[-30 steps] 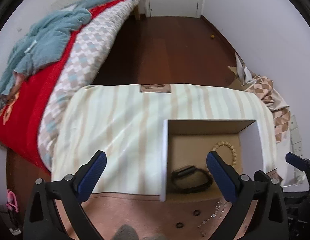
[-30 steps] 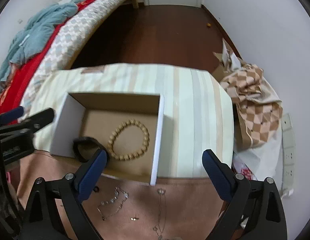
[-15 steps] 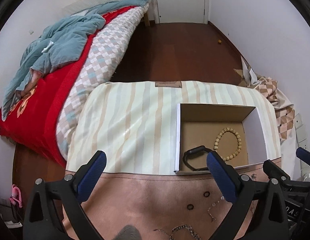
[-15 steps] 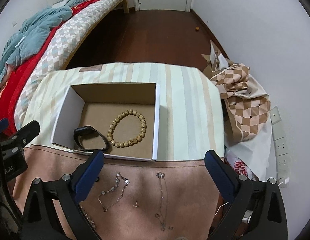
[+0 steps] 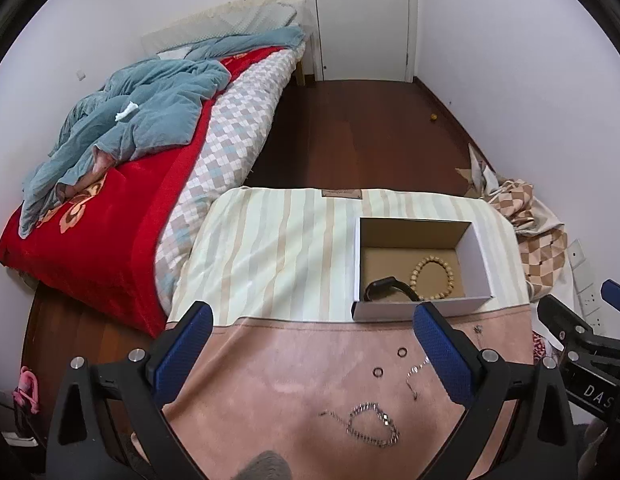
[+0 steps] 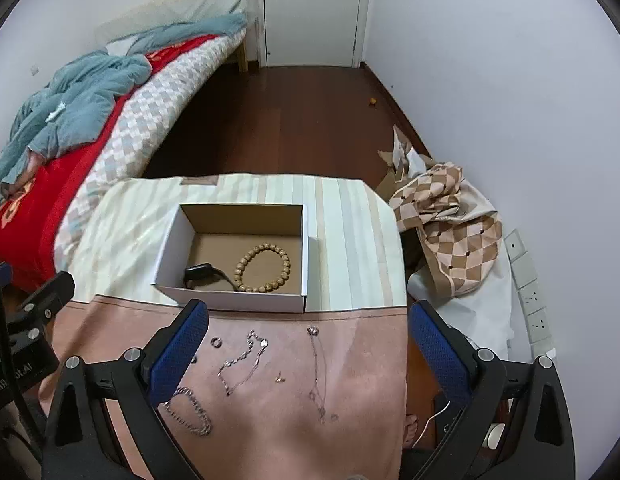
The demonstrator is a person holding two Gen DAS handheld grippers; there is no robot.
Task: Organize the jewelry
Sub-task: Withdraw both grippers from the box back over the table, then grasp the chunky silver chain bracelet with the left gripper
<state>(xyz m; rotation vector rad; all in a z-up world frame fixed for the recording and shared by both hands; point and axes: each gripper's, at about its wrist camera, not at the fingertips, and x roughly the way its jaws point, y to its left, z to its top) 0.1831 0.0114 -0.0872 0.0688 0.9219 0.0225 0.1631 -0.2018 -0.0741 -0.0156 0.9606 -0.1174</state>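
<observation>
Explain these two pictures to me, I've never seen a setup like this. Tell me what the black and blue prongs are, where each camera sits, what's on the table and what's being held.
No robot here: a person holds a two-finger gripper in each hand, with a fisheye camera on each looking forward along the fingers. The blue-padded prongs are those fingers. One picture comes from the left gripper, the other from the right gripper. Both are open and hold nothing. On the table, a cardboard box contains a beaded bracelet and a black watch. On the pink cloth in front lie thin chains, a thicker chain bracelet and small rings, not yet boxed.
</observation>
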